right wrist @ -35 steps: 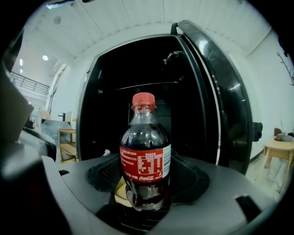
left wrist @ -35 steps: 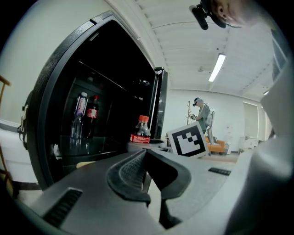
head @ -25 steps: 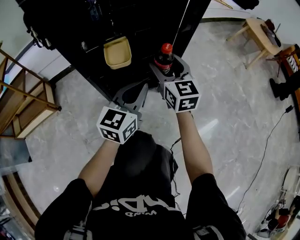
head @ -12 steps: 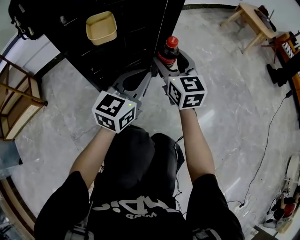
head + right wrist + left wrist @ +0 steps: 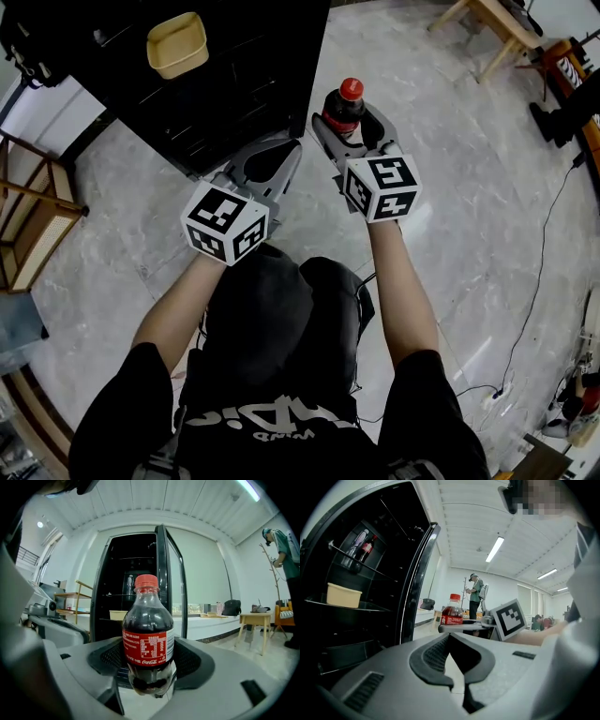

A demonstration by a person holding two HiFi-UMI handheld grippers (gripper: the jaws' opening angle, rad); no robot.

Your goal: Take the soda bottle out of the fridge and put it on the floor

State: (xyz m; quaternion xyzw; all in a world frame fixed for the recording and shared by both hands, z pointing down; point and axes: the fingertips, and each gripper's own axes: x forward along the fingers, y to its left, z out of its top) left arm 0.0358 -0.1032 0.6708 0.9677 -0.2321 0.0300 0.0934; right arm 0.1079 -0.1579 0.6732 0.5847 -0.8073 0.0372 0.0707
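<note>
A soda bottle (image 5: 342, 108) with dark drink, red cap and red label stands upright between the jaws of my right gripper (image 5: 347, 120), which is shut on its body. In the right gripper view the bottle (image 5: 148, 639) fills the centre and hangs clear of the marble floor (image 5: 450, 187). The black fridge (image 5: 234, 75) stands open behind it, a short way off. My left gripper (image 5: 289, 148) is beside the right one, near the fridge's lower front, shut with nothing in it. From the left gripper view the bottle (image 5: 451, 613) shows to the right of the fridge door (image 5: 415, 583).
A yellow container (image 5: 176, 44) sits on a fridge shelf, with bottles (image 5: 363, 550) on a higher shelf. A wooden rack (image 5: 37, 225) stands at the left and a wooden table (image 5: 497, 23) at the far right. A cable (image 5: 544, 253) runs over the floor. A person (image 5: 476, 590) stands far off.
Both grippers have drawn back from the fridge and sunk lower. The bottle came along in the right gripper and now hangs over open floor rather than at the fridge's edge.
</note>
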